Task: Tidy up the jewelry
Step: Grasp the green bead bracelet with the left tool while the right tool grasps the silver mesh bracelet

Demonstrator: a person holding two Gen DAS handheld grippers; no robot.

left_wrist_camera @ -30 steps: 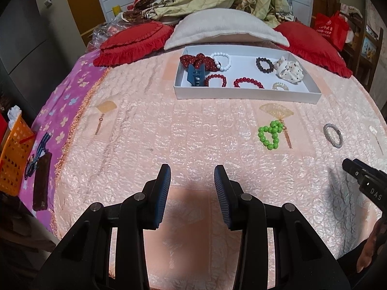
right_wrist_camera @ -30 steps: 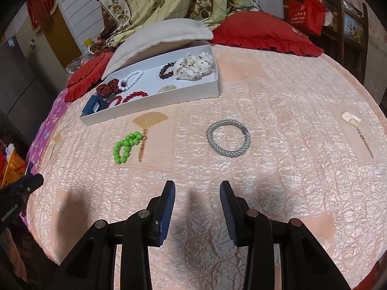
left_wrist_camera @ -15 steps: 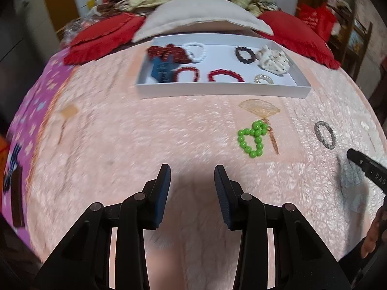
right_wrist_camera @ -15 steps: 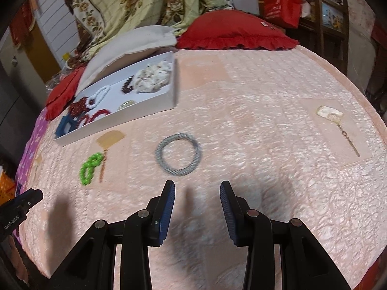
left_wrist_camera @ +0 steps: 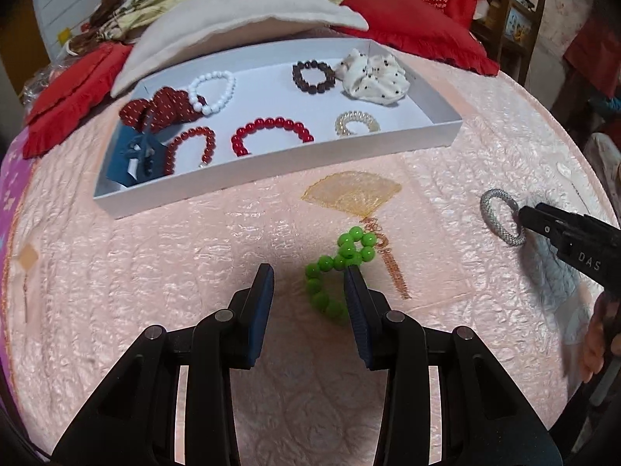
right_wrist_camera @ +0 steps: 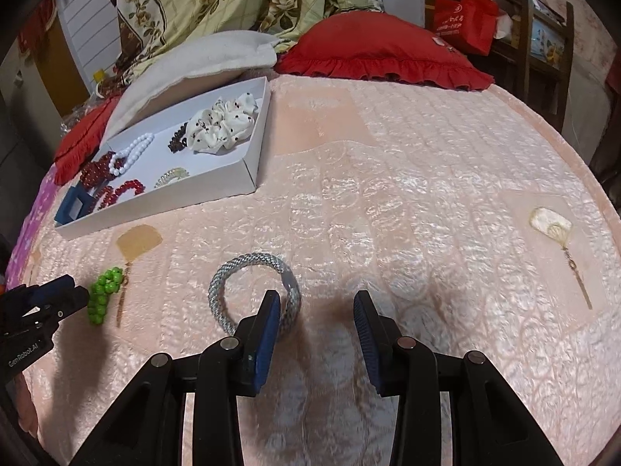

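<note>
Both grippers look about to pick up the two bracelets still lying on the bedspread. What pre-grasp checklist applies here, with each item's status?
1. Left gripper jaws open: ok.
2. Green bead bracelet centred between left jaws: not ok, it lies by one finger.
3. Right gripper jaws open: ok.
4. Silver bangle rim between right jaws: not ok, only one finger overlaps it.
5. White tray has bare floor to receive them: ok.
6. Fingertips touching the bedspread: cannot tell.

Pink quilted bed (right_wrist_camera: 407,202), red pillow (right_wrist_camera: 372,50), wooden shelf (right_wrist_camera: 551,50).
</note>
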